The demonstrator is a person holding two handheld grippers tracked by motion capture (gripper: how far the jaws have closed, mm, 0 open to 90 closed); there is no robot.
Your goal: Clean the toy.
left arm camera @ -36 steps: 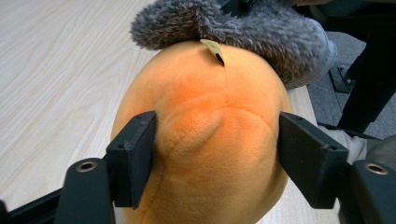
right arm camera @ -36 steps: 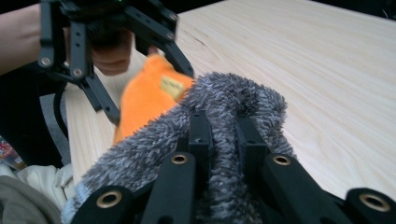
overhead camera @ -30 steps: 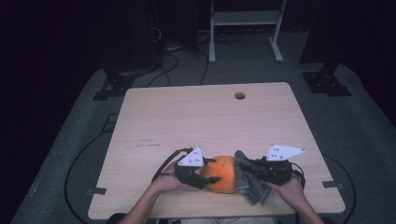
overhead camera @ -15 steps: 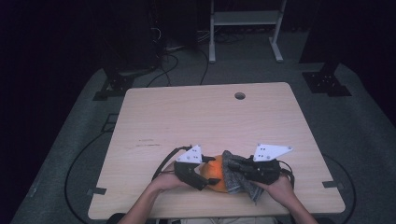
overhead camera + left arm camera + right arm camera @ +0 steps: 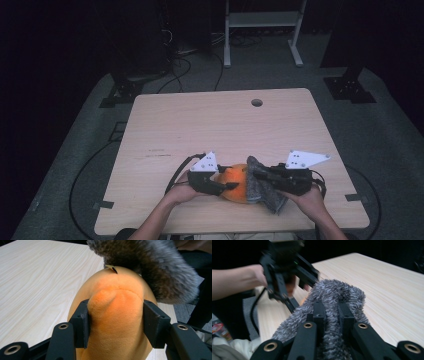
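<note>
Your left tool [image 5: 116,322] has just been closing and now clamps a fold of the orange plush toy [image 5: 117,312], which lies on the worktop [image 5: 215,125] between your two tools. Your right tool [image 5: 330,315] is clamped on the grey fuzzy cloth [image 5: 337,293], draped over the toy's far end, just beyond the left tool.

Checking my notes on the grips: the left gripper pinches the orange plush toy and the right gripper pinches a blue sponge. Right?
Not quite: the right gripper pinches a grey fuzzy cloth, as the right gripper view shows. The left gripper does pinch the orange plush toy.
</note>
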